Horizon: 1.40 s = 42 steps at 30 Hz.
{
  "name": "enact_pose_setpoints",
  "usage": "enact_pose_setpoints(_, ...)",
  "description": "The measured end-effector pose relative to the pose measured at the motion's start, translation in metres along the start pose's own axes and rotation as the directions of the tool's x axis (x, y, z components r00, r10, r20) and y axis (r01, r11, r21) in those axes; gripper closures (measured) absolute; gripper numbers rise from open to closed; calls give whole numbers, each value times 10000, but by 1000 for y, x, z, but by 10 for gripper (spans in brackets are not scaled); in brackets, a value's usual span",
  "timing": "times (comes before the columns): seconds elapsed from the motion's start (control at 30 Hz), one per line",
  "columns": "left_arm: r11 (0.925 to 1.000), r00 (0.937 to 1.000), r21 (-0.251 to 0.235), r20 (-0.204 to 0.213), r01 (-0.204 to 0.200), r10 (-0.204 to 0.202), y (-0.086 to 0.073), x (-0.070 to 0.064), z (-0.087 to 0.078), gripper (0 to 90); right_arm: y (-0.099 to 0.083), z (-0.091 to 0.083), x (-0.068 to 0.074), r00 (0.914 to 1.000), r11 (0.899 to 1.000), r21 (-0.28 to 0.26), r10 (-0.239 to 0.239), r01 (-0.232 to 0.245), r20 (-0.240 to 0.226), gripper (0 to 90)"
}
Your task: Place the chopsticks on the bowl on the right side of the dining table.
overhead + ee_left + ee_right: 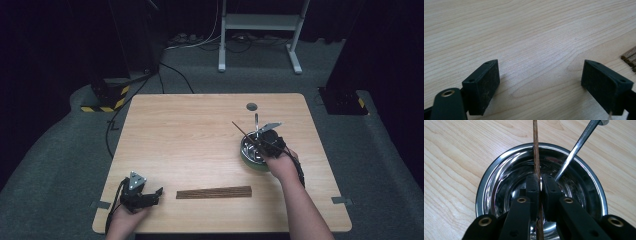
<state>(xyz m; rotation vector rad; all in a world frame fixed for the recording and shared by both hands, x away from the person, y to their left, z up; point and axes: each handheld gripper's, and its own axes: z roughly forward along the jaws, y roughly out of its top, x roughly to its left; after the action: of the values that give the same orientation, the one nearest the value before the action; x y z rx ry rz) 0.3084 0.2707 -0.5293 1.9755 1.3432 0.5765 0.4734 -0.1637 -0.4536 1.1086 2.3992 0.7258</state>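
The desk (pixel 200 135) is a pale wood-grain slab with rounded corners, filling the middle of the high view. At the right of centre stands your steel bowl (pixel 251 148), round, mirror-polished inside, on a green base; a slim metal utensil (pixel 256 122) leans upright in it. Low in the frame, at centre, a flat row of dark wooden sticks (pixel 214 192) lies on the desk. Your right gripper (pixel 539 182) hangs over the bowl, its fingers (pixel 532 186) nearly closed and pinching one thin brown stick (pixel 536 150), which runs out over the bowl's far rim. Your left gripper (pixel 540 80), at lower left in the high view, has its fingers (pixel 485 85) spread wide, holding nothing, just left of the stick row.
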Motion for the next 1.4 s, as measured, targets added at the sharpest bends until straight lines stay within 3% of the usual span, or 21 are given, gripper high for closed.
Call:
enact_pose_setpoints(0.23,10000,10000,-4,6,-10,10,0,0,0,150,0,0,4,9999,9999,5,-161,161,-46,835)
enact_pose_setpoints(0.33,10000,10000,-2,3,-1,1,0,0,0,151,0,-2,4,10000,10000,-58,-73,73,32,722)
enact_pose_setpoints(0.43,10000,10000,-12,3,77,-77,0,-1,0,151,1,-10,9,9999,9994,-337,-108,107,-15,690)
enact_pose_setpoints(0.53,10000,10000,-10,3,75,-75,0,0,0,150,1,-22,23,9994,9969,-713,-343,338,-56,666)
enact_pose_setpoints(0.67,10000,10000,-13,2,81,-81,0,-1,0,151,-1,-33,41,9996,9928,-1187,-186,162,-189,622)
enact_pose_setpoints(0.83,10000,10000,1,3,-12,12,0,0,0,151,-7,-42,63,9973,9870,-1524,-582,508,-446,616)
enact_pose_setpoints(0.97,10000,10000,-1,3,-8,8,0,0,0,151,-17,-42,79,9961,9897,-1393,-432,322,-773,617)
enact_pose_setpoints(1.17,10000,10000,0,-1,-1,1,0,0,0,150,-33,-32,94,9928,9919,-1201,-545,415,-1071,614)
enact_pose_setpoints(1.4,10000,10000,-5,-4,14,-14,0,0,0,150,-46,-21,121,9816,9926,-981,-869,709,-1703,603)
